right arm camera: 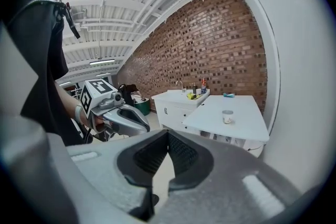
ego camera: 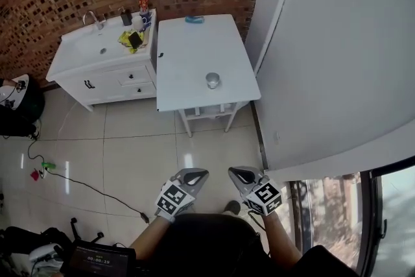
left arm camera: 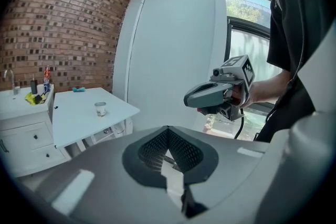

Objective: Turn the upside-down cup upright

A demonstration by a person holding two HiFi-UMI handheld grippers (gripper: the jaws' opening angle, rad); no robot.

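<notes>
A small silvery cup stands alone on the white table, near its front right corner. It also shows far off in the left gripper view and the right gripper view, too small to tell which end is up. My left gripper and right gripper are held low over the tiled floor, side by side, well short of the table. Both are shut with nothing between the jaws. Each gripper view shows the other gripper: the right gripper and the left gripper.
A white sink cabinet with a faucet, bottles and a yellow item adjoins the table's left side. A small blue object lies at the table's far end. A brick wall is behind, a white wall at right. Cables and bags lie on the floor at left.
</notes>
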